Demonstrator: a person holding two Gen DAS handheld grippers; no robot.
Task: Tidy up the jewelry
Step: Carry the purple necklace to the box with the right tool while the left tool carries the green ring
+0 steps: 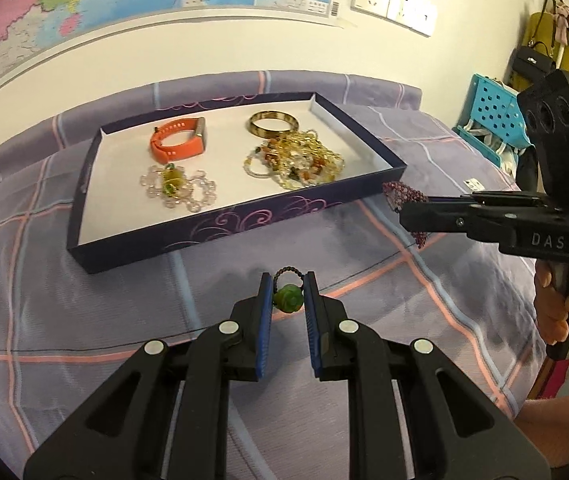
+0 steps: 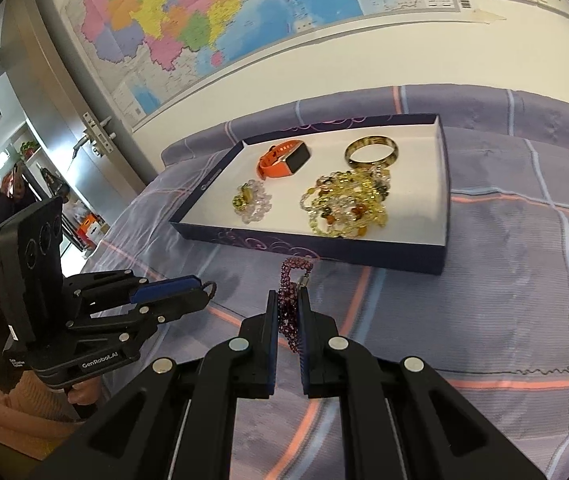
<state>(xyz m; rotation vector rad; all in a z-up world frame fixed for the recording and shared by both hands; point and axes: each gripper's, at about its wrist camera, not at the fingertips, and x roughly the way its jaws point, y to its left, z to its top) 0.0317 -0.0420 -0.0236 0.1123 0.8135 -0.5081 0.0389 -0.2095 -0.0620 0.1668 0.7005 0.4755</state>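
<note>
Left gripper (image 1: pixel 288 292) clenched on green flower ring (image 1: pixel 286 299), held just in front of the tray (image 1: pixel 244 220). Right gripper (image 2: pixel 288 308) grasps purple bead bracelet (image 2: pixel 289 300) near the tray's front right corner.

Two wrist fisheyes, both low over the purple plaid bed (image 1: pixel 84 320)

Each looks forward along its own gripper toward the map-hung wall — both share the dark, white-lined jewelry box (image 1: pixel 364 196) (image 2: pixel 404 256); the left wrist view sits nearer-left, and each catches the other gripper at its edge.
</note>
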